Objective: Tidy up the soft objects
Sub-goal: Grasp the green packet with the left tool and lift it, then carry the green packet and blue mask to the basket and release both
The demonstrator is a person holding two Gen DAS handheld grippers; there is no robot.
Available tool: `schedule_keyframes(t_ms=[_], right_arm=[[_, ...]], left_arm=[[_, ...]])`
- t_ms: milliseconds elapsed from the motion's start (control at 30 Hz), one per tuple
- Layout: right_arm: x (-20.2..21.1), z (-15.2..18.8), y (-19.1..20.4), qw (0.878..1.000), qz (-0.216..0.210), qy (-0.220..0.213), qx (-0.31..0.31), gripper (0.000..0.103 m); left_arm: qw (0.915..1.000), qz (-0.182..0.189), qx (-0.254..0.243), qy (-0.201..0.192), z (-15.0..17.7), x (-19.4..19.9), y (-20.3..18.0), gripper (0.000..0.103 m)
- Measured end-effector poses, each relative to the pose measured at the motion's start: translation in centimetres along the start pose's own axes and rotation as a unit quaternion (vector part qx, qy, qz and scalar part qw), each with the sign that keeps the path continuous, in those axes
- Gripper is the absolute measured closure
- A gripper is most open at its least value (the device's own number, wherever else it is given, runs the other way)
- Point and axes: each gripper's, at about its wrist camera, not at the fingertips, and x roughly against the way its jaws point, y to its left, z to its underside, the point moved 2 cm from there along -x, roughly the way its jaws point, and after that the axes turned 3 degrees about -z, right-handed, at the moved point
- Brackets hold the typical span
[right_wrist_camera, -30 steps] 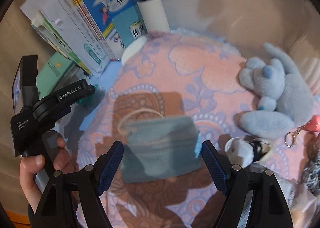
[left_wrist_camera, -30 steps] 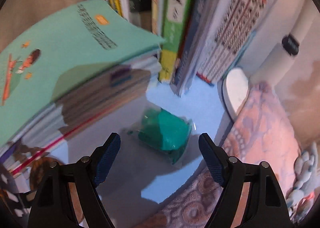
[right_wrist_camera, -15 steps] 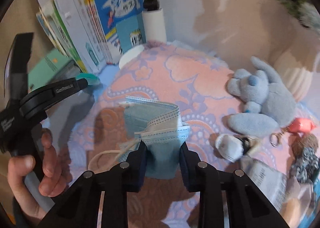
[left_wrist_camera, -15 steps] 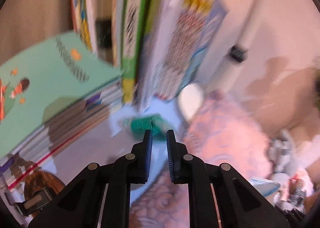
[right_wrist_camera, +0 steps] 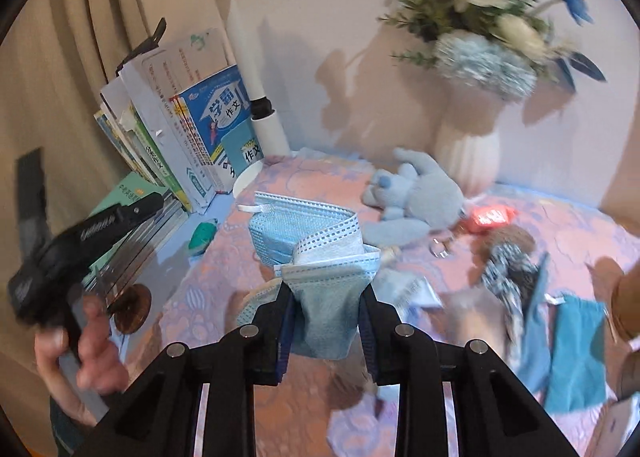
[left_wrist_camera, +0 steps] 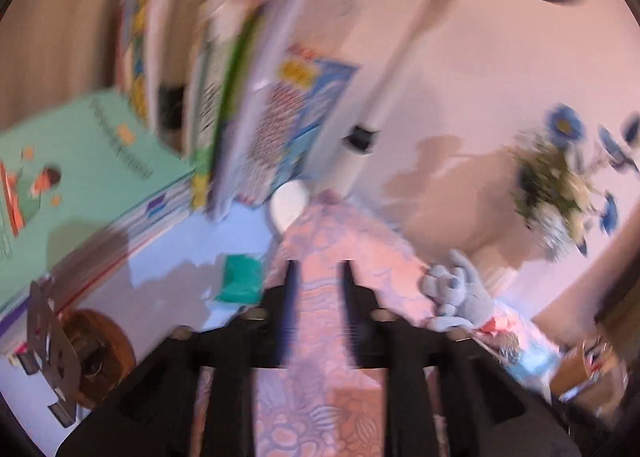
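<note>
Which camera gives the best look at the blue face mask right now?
The right wrist view. There the face mask fills the centre, sharp, bunched and pinched between the fingers of the right claw. The left wrist view is motion-blurred and aimed at the patterned cloth; I can't pick out the mask there.

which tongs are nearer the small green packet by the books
Left. The left tongs hang just beside the green packet; the right tongs, gripping a blue mask, sit farther across the cloth.

Pale blue mask (right_wrist_camera: 320,257), pink patterned cloth (right_wrist_camera: 312,173)
</note>
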Motion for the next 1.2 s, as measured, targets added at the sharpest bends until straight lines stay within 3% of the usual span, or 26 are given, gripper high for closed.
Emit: schedule_keyframes(t_ms=[67,100,133,200,267,333,367,400,433,467,633,800,933,1000,1067,1200], right_arm=[[-0.1,0.6,-0.5,1.0,0.001,0.007,-0.005,0.074],[0.0,1.0,-0.7,1.0,-0.001,0.011,-0.008,0.074],[-0.1,1.3,-0.9,1.0,-0.005,0.014,-0.011,0.074],[-0.5,1.6,-1.3,1.0,-0.011,0.019,-0.012,0.074],[-1.0,1.7,-1.7,1.0,-0.014,0.024,-0.011,0.074],[-1.4,1.7,-2.1,0.999,-0.019,0.027,-0.012,0.074],[-1.5,1.7,-2.3,0.999,-0.02,0.027,-0.011,0.074],[-1.7,1.7,-2.5,0.999,-0.019,0.028,-0.011,0.074],[-1.8,1.7,-2.7,0.999,-0.018,0.028,-0.01,0.074],[-1.9,1.7,-2.9,0.999,-0.016,0.029,-0.011,0.074],[-1.0,1.8,-4.4,0.998,-0.031,0.021,-0.046,0.074],[2.6,2.5,-6.4,0.995,-0.033,-0.004,-0.092,0.074],[7.1,4.6,-8.5,0.991,-0.013,-0.026,-0.13,0.074],[8.6,6.2,-10.0,0.988,-0.009,-0.024,-0.154,0.074],[9.1,8.7,-11.8,0.982,0.019,0.0,-0.186,0.074],[7.9,13.6,-14.5,0.969,0.025,0.068,-0.235,0.074]], left_arm=[[0.9989,-0.018,0.034,0.028,-0.3,-2.1,1.9,0.048],[0.9977,-0.023,0.049,0.041,-0.3,-3.0,2.6,0.035],[0.9966,-0.028,0.058,0.05,-0.2,-3.8,2.9,0.03],[0.9953,-0.036,0.06,0.068,0.1,-5.7,3.2,0.03],[0.9923,-0.075,0.035,0.092,0.3,-8.1,3.0,0.03],[0.9878,-0.119,0.016,0.1,0.5,-9.7,2.8,0.032],[0.9867,-0.122,0.004,0.107,0.6,-10.5,2.7,0.033],[0.9863,-0.122,0.001,0.111,0.7,-10.9,2.7,0.04],[0.9853,-0.125,-0.001,0.117,0.9,-11.4,2.8,0.058],[0.9836,-0.132,-0.007,0.123,1.2,-11.7,2.7,0.068],[0.9852,-0.142,-0.042,0.085,1.3,-9.9,1.1,0.069],[0.9923,-0.086,-0.082,0.034,1.8,-3.9,-2.8,0.07],[0.9918,0.002,-0.123,0.032,4.9,1.2,-7.5,0.07],[0.9851,0.048,-0.157,0.052,8.3,3.0,-10.4,0.07],[0.9781,0.083,-0.175,0.076,11.2,3.9,-12.2,0.07],[0.9595,0.142,-0.22,0.104,16.4,5.9,-16.3,0.069]])
